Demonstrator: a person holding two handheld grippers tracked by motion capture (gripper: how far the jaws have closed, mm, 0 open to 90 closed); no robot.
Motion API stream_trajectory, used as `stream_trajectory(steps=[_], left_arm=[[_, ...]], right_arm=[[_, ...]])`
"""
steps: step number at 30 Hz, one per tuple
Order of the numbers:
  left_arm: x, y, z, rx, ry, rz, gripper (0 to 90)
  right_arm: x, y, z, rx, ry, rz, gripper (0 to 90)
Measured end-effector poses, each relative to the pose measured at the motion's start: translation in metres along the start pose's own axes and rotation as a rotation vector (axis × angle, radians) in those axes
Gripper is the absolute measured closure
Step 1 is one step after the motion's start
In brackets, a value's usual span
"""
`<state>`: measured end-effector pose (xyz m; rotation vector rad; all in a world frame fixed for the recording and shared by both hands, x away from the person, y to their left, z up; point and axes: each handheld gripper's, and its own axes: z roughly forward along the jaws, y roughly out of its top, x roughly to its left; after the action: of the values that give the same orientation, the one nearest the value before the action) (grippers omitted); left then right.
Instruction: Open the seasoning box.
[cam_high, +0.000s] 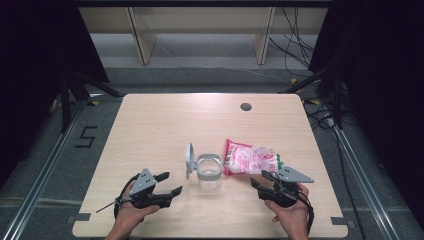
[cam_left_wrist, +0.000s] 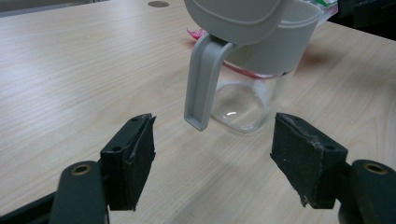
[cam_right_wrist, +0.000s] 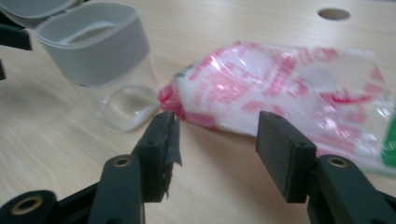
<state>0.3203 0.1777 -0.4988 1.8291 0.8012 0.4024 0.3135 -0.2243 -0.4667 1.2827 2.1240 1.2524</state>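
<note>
Snack bag, pink and white, lies across the upper right of the right gripper view, just beyond the right gripper, whose jaws stand spread with nothing between them; clear jar with its grey lid flipped up sits touching the bag's left end at table centre; left gripper, jaws wide apart, faces the jar's handle.
</note>
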Motion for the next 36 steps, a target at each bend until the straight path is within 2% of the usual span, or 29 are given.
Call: stream_trajectory(steps=[2, 4, 5, 7, 9, 10, 11, 12, 13, 15, 16, 18, 19, 20, 21, 22, 24, 25, 26, 27, 28, 29, 30, 31, 33, 34, 35, 36], left_arm=[[0.0, -0.001, 0.001, 0.007, 0.004, 0.002, 29.7], [0.002, -0.003, 0.003, 0.007, 0.0, -0.006, 29.8], [0.002, -0.003, 0.003, 0.009, -0.003, -0.015, 29.8], [0.002, -0.004, 0.002, 0.013, 0.008, -0.011, 29.7], [0.003, -0.004, 0.002, 0.005, -0.003, -0.017, 29.7], [0.002, -0.004, 0.002, 0.006, -0.002, -0.018, 29.7], [0.002, -0.004, 0.002, 0.005, -0.003, -0.018, 29.7], [0.002, -0.004, 0.002, 0.005, -0.001, -0.017, 29.7], [0.002, -0.004, 0.003, 0.006, -0.005, -0.013, 29.7], [0.002, -0.005, 0.003, 0.014, -0.002, -0.011, 29.7], [0.001, -0.005, 0.003, 0.014, -0.006, -0.014, 29.7], [0.0, -0.005, 0.003, 0.013, -0.017, -0.023, 29.8], [0.0, -0.004, 0.004, 0.011, -0.016, -0.021, 29.8], [0.0, -0.004, 0.004, 0.009, -0.02, -0.018, 29.8], [0.0, -0.005, 0.005, 0.01, -0.023, -0.02, 29.8], [0.0, -0.005, 0.005, 0.012, -0.021, -0.023, 29.8], [-0.001, -0.004, 0.004, 0.024, -0.007, -0.024, 29.8], [0.0, -0.004, 0.005, 0.019, -0.013, -0.022, 29.8], [-0.001, -0.004, 0.005, 0.024, -0.01, -0.023, 29.8], [0.0, -0.005, 0.007, 0.019, -0.024, -0.022, 29.8], [0.0, -0.005, 0.006, 0.029, -0.012, -0.018, 29.8], [-0.001, -0.006, 0.007, 0.022, -0.022, -0.024, 29.8], [-0.001, -0.006, 0.008, 0.023, -0.025, -0.023, 29.8], [-0.001, -0.006, 0.009, 0.022, -0.026, -0.026, 29.8], [-0.002, -0.006, 0.009, 0.032, -0.022, -0.019, 29.7], [-0.002, -0.006, 0.009, 0.035, -0.021, -0.017, 29.7], [-0.002, -0.006, 0.009, 0.035, -0.023, -0.018, 29.7], [-0.002, -0.006, 0.009, 0.034, -0.023, -0.017, 29.7]], right_arm=[[-0.004, -0.005, 0.0, 0.006, -0.027, 0.006, 45.0], [-0.006, -0.01, 0.0, 0.018, -0.024, 0.037, 44.0], [-0.009, -0.011, 0.0, 0.02, -0.021, 0.026, 43.2], [-0.01, -0.013, -0.001, 0.041, -0.022, 0.044, 42.6], [-0.011, -0.015, -0.001, 0.044, -0.014, 0.052, 42.2], [-0.011, -0.016, -0.001, 0.046, -0.025, 0.054, 41.3], [-0.008, -0.017, -0.001, 0.05, -0.018, 0.103, 40.0], [-0.013, -0.017, -0.001, 0.045, -0.043, 0.062, 38.6], [-0.013, -0.018, 0.001, 0.033, -0.04, 0.093, 37.3], [-0.018, -0.018, 0.0, 0.029, -0.058, 0.122, 34.8], [-0.02, -0.018, 0.0, 0.029, -0.057, 0.133, 34.3], [-0.025, -0.019, 0.001, 0.023, -0.085, 0.129, 31.7], [-0.026, -0.019, 0.002, 0.02, -0.09, 0.156, 30.7], [-0.029, -0.019, 0.002, 0.015, -0.08, 0.176, 30.2], [-0.027, -0.019, 0.003, 0.01, -0.071, 0.227, 30.0], [-0.03, -0.019, 0.004, -0.002, -0.07, 0.2, 29.3], [-0.03, -0.017, 0.009, -0.024, -0.067, 0.206, 26.3], [-0.03, -0.016, 0.012, -0.04, -0.05, 0.209, 25.9], [-0.027, -0.014, 0.012, -0.023, -0.044, 0.255, 25.0], [-0.03, -0.013, 0.016, -0.03, -0.052, 0.217, 24.0], [-0.03, -0.012, 0.017, -0.027, -0.046, 0.232, 23.2], [-0.031, -0.011, 0.021, -0.047, -0.04, 0.234, 22.4], [-0.027, -0.009, 0.022, -0.014, -0.053, 0.284, 21.8], [-0.031, -0.01, 0.026, -0.041, -0.052, 0.257, 21.1], [-0.033, -0.008, 0.031, -0.032, -0.06, 0.26, 19.4], [-0.033, -0.007, 0.035, -0.046, -0.046, 0.284, 19.0], [-0.034, -0.006, 0.037, -0.053, -0.048, 0.288, 18.8], [-0.035, -0.004, 0.039, -0.043, -0.053, 0.297, 18.6]])
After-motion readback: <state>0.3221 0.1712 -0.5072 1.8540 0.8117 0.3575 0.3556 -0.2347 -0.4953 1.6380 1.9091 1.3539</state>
